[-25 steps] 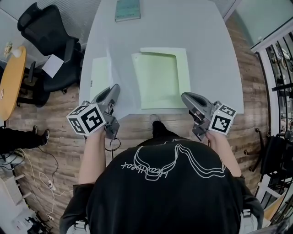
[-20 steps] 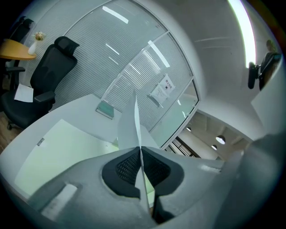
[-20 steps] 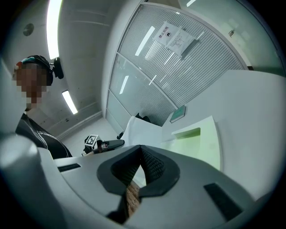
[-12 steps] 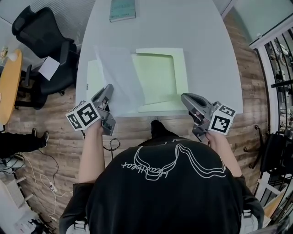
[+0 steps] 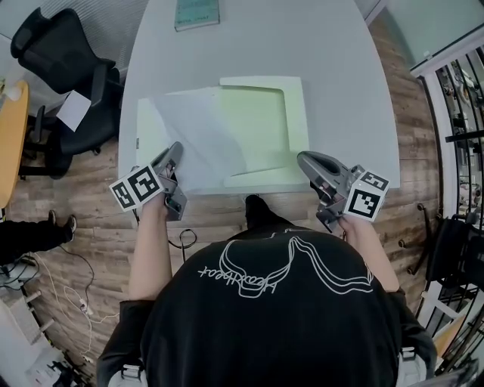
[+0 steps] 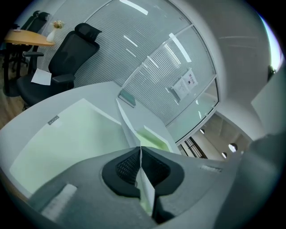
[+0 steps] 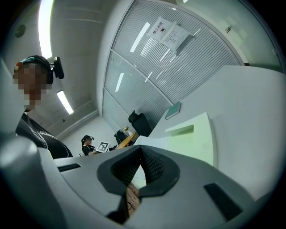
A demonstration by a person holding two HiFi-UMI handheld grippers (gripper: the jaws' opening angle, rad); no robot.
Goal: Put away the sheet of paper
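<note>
The left gripper [image 5: 175,153] clamps the sheet of paper [image 5: 198,137] by its near-left corner — the sheet fans rightward from the jaws over the green folder [image 5: 271,128].

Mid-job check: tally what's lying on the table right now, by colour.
Pale green panels: 2, one at centre, one at left
White sheet of paper, pinched in the left claw: 1
Teal book: 1
Total: 4
</note>
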